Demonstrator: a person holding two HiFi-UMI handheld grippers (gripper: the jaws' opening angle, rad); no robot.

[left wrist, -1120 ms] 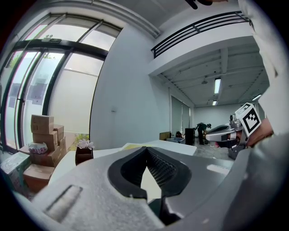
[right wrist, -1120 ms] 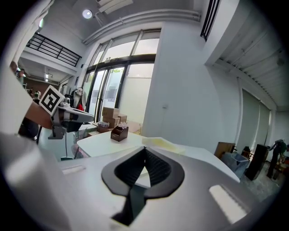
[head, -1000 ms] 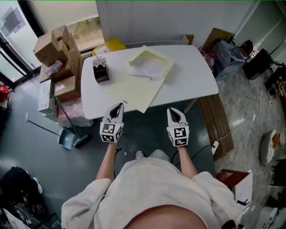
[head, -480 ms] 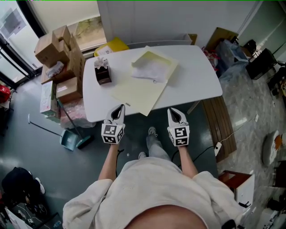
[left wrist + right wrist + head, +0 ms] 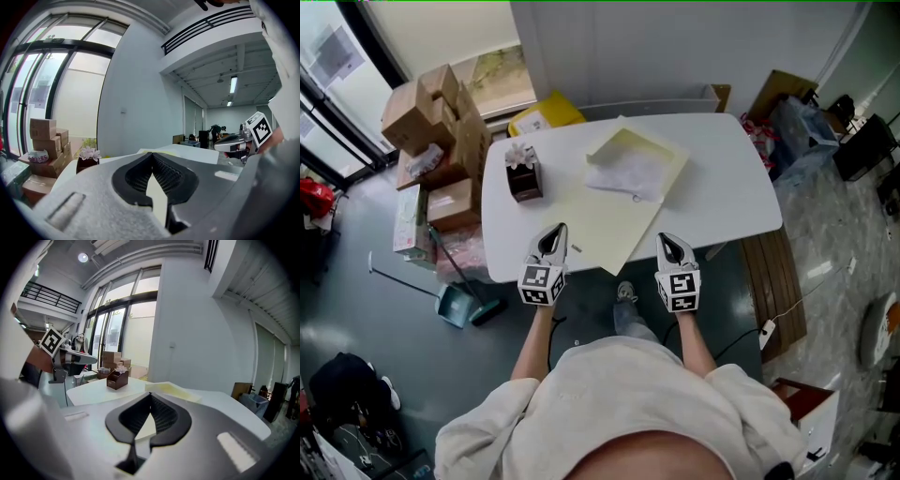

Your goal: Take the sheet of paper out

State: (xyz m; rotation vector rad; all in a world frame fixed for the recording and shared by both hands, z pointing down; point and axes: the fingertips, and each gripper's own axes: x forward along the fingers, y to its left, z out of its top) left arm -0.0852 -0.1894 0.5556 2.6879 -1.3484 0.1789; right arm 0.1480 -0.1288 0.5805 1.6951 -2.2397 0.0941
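A pale yellow folder [image 5: 614, 197] lies open on the white table [image 5: 722, 197], with a crumpled white sheet [image 5: 623, 172] resting on its upper half. My left gripper [image 5: 557, 230] hovers over the table's near edge, just left of the folder's lower corner, shut and empty. Level with it, my right gripper [image 5: 667, 240] sits at the near edge to the right of the folder, also shut with nothing in it. In the left gripper view the jaw tips [image 5: 152, 155] meet. In the right gripper view the tips [image 5: 151, 395] meet too, with the folder [image 5: 176, 389] ahead.
A brown tissue box [image 5: 523, 174] stands on the table's left part. Cardboard boxes [image 5: 431, 108] are stacked left of the table, with a dustpan [image 5: 457, 305] on the floor below them. A yellow box [image 5: 546, 114] sits behind the table, and a wooden bench [image 5: 778, 277] stands to its right.
The person has stepped toward the table. Both grippers moved forward from over the floor to the table's near edge, and both stayed shut.
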